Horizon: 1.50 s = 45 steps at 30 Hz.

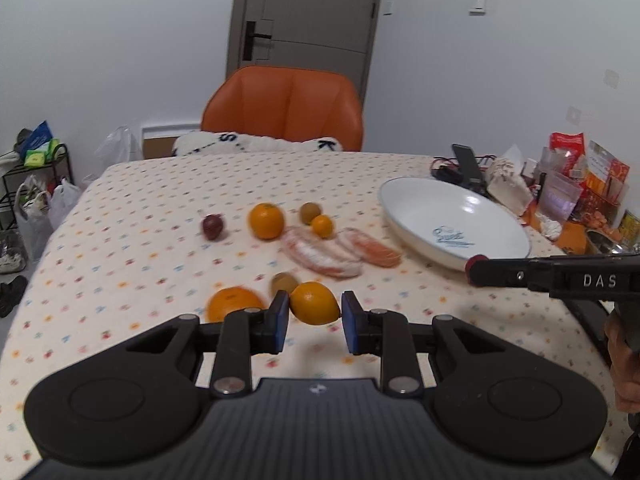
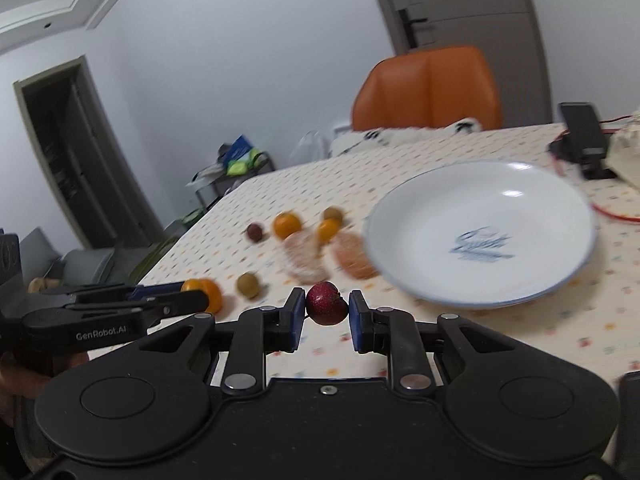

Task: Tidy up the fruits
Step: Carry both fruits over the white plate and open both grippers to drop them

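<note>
The left gripper (image 1: pixel 315 319) is closed on a yellow-orange lemon (image 1: pixel 315 303) above the table (image 1: pixel 120 208), left of the white plate (image 1: pixel 456 222), while the right gripper (image 2: pixel 325 319) clamps a small red fruit (image 2: pixel 327 303) just in front of this plate, and the other fruits lie on the table to the left of it.

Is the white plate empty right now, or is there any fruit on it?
Empty. The white plate shows only its blue printed logo; the small red fruit is between the right gripper fingers, short of the plate.
</note>
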Available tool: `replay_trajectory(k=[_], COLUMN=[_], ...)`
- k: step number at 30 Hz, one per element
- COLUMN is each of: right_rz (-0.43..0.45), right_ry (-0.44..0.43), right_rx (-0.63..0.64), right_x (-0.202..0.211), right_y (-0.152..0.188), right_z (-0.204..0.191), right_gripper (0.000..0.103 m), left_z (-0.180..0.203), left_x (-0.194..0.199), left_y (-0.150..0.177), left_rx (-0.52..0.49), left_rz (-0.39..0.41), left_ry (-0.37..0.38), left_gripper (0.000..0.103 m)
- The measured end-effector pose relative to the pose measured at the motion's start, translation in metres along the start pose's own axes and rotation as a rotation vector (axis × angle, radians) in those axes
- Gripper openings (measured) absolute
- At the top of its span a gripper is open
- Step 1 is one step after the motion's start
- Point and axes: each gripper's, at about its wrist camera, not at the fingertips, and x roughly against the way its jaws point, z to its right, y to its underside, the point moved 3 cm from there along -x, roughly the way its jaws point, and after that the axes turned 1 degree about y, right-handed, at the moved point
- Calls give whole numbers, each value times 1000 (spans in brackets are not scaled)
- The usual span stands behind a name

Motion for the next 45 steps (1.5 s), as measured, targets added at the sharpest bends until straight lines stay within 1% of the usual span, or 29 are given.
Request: replay_trajectory(k=[4,12,20,24,35,36,37,39,42,45], right_rz=[26,59,65,61,70,69,70,68,56,54], right_ry=[36,76,97,96,103,106,109,119,129,136], right_rx=[-16,-60,-86,-100,-109,-112,-115,-110,-117,-104], right_x=[11,21,18,11,-1,-1,0,3,8,15], right_y=[-3,-7,-10,-11,-16,-16,-17,-17,-17,-17], right_z=[19,54,77,87,104,105,106,107,108,106], right_gripper=[22,22,22,22,23,24,28,30,31,31], left_z=[19,56,84,99,112,113,114,116,119,119], left_x=[-10,-31,-57,-72,-108,-110,-113,-116,-117,-111], left_y=[-6,-21,-37,-42,-47,-47,-47,-47,-46,-46], left_rx=[-23,-68,-74,-96,-91,-86,-82,-78,-65,-45], left_rz=[-1,6,-2,-5,-31,-38,-42,-49,-59,-42], left_ry=[23,60,80,92,89,93,97,100,88,85], left_gripper=[26,26,26,26,26,26,26,27,27,27])
